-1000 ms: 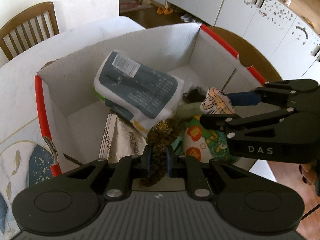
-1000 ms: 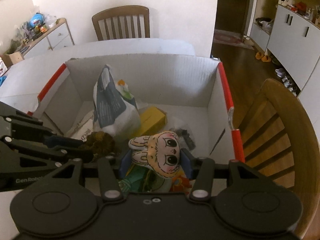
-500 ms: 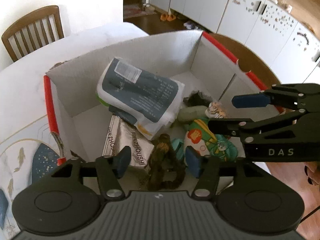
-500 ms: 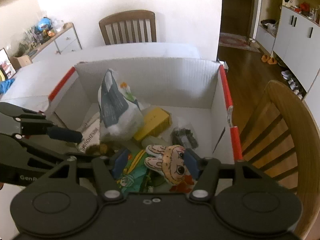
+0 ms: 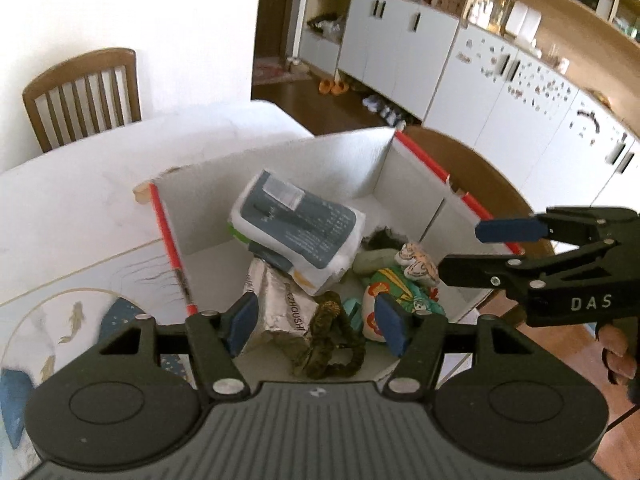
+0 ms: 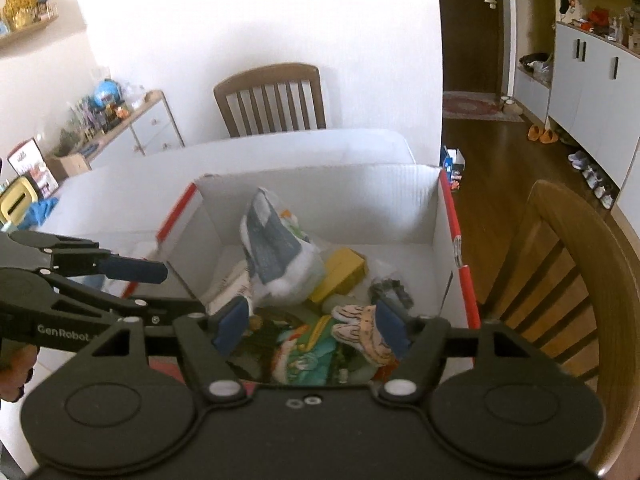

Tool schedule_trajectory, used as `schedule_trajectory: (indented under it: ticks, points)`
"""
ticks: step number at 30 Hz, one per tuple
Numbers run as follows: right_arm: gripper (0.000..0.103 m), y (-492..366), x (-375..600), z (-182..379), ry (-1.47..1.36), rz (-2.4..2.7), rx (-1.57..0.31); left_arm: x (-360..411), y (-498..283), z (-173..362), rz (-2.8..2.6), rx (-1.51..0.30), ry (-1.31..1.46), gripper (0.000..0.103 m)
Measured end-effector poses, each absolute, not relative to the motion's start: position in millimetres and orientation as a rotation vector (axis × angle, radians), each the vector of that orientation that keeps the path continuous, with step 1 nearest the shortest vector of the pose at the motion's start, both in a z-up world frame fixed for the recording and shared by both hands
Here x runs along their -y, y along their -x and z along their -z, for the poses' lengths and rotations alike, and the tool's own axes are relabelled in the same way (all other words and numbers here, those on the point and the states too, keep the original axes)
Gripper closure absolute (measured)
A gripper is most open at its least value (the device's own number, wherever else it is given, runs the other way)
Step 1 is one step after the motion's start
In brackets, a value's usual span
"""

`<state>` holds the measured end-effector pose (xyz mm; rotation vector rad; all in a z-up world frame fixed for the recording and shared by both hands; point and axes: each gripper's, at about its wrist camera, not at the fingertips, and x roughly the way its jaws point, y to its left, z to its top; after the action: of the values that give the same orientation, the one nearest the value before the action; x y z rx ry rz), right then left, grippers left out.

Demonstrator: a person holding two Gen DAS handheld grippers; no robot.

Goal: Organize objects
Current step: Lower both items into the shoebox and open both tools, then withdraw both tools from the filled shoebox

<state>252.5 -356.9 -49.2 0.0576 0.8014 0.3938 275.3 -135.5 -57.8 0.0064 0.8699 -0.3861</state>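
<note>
Both grippers, left point(image 5: 316, 326) and right point(image 6: 310, 322), jaws just opened and empty, lift clear above the box point(image 5: 276, 168) at lower centre before moving off.

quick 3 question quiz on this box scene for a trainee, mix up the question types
1. True or false: the left hand-held gripper is clamped on the brown scrunchie.
2. Multiple choice: the rabbit-face plush toy lies (A) on the table outside the box, (B) inside the cardboard box, (C) on the chair seat.
3. Fill in: the yellow block sits beside the grey and white ____.

Key:
1. False. Its jaws have just been opening, and the scrunchie lies loose in the box below them.
2. B. It rests near the front of the box, under the open right hand-held gripper.
3. Package.
</note>
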Motion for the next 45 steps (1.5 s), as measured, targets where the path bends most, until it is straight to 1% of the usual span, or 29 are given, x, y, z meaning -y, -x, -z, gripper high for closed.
schedule_trajectory:
  ticks: [6,9,14,16,20,23,24,25,32,45]
  points:
    - [0.028,-226.6,344.7,32.2,-0.088,-0.387,-0.752,114.1,-253.9,40.0,0.386,-0.813,0.003,0.039]
    - [0.024,-212.8,336.1,25.3,-0.089,-0.369,-0.729,101.7,-244.6,34.1,0.393,-0.794,0.012,0.031]
    - [0.016,-194.7,321.0,14.0,-0.097,-0.342,-0.698,84.9,-230.0,24.5,0.397,-0.757,0.019,0.030]
    - [0.014,-188.2,315.7,10.3,-0.103,-0.327,-0.689,78.8,-223.5,20.8,0.401,-0.741,0.018,0.021]
    - [0.012,-175.8,305.5,4.0,-0.117,-0.305,-0.670,70.5,-213.0,15.1,0.406,-0.713,0.008,0.018]
    - [0.010,-165.2,297.2,1.6,-0.117,-0.286,-0.656,65.3,-206.3,11.2,0.424,-0.701,0.001,0.009]
    - [0.009,-161.9,294.3,1.1,-0.116,-0.277,-0.650,63.5,-203.6,9.9,0.426,-0.692,-0.002,0.003]
    - [0.007,-158.7,291.8,0.3,-0.115,-0.268,-0.645,61.9,-201.4,9.3,0.427,-0.686,-0.003,0.000]
    - [0.002,-135.4,278.1,-3.3,-0.132,-0.228,-0.608,47.8,-191.5,5.9,0.445,-0.670,-0.003,0.000]
    - [0.001,-104.0,254.1,1.2,-0.169,-0.194,-0.589,28.2,-161.0,-0.3,0.458,-0.630,-0.033,0.000]
